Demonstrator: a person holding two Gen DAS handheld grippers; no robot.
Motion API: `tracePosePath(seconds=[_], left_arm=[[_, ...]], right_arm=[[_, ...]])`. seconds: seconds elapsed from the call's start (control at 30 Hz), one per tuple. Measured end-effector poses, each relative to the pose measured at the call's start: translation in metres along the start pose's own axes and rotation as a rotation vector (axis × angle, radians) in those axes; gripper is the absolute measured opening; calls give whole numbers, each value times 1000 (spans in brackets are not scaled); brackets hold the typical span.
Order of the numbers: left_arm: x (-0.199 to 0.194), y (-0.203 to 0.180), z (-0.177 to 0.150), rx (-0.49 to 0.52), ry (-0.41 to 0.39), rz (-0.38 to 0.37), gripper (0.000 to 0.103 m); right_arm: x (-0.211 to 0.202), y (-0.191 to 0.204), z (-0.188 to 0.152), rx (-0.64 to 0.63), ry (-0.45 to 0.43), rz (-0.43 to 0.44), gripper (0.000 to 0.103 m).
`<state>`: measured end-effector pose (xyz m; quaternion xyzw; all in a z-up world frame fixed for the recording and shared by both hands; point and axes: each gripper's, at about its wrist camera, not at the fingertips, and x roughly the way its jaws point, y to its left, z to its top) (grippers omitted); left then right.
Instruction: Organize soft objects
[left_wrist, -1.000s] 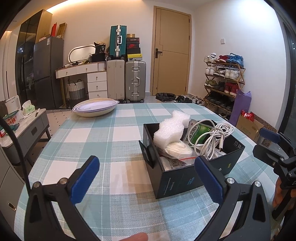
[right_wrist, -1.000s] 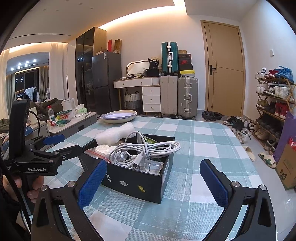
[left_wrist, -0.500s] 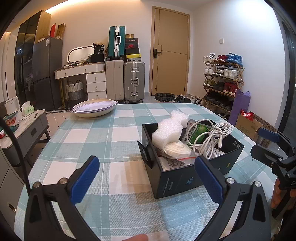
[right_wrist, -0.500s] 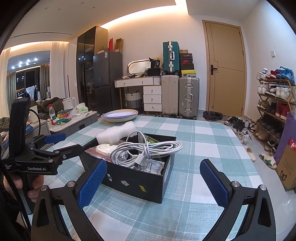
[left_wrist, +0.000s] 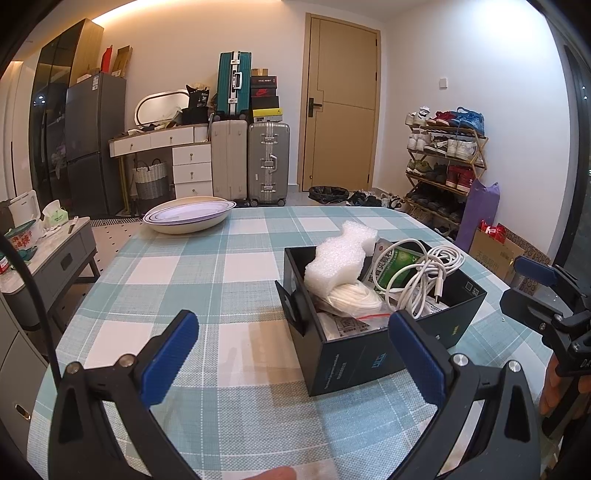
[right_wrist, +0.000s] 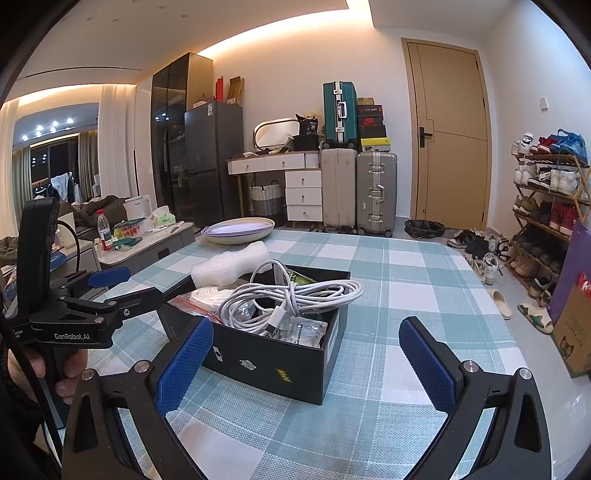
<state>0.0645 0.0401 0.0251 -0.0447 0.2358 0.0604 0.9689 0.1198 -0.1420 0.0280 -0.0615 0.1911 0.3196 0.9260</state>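
Checked table (left_wrist: 229, 280) carries the black box (left_wrist: 369, 354) holding foam (left_wrist: 341, 258) and tangled cable (right_wrist: 291, 295); both grippers, left (left_wrist: 291, 350) and right (right_wrist: 306, 354), hover spread and empty, so grabbing foam may snag cable.

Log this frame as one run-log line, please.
left claw: open, empty | right claw: open, empty | black box: on table, holds foam, white cable | nothing grasped yet

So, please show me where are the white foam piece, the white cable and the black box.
white foam piece (left_wrist: 338, 260), left wrist view, its middle.
white cable (right_wrist: 295, 295), right wrist view, the coiled bundle.
black box (right_wrist: 273, 363), right wrist view, its front wall.
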Motion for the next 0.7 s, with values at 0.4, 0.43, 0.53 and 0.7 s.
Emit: tracePosePath(seconds=[0.4, 0.43, 0.53, 0.7], left_arm=[[0, 0, 0, 0, -2, -3, 103], [-1, 0, 0, 1, -3, -3, 103], [-2, -1, 1, 6, -5, -7, 103], [-3, -1, 0, 6, -7, -6, 103]], right_arm=[[2, 0, -1, -10, 1, 1, 102], [2, 0, -2, -11, 2, 1, 102], [3, 1, -2, -10, 2, 3, 102], [3, 1, -2, -10, 1, 2, 102]])
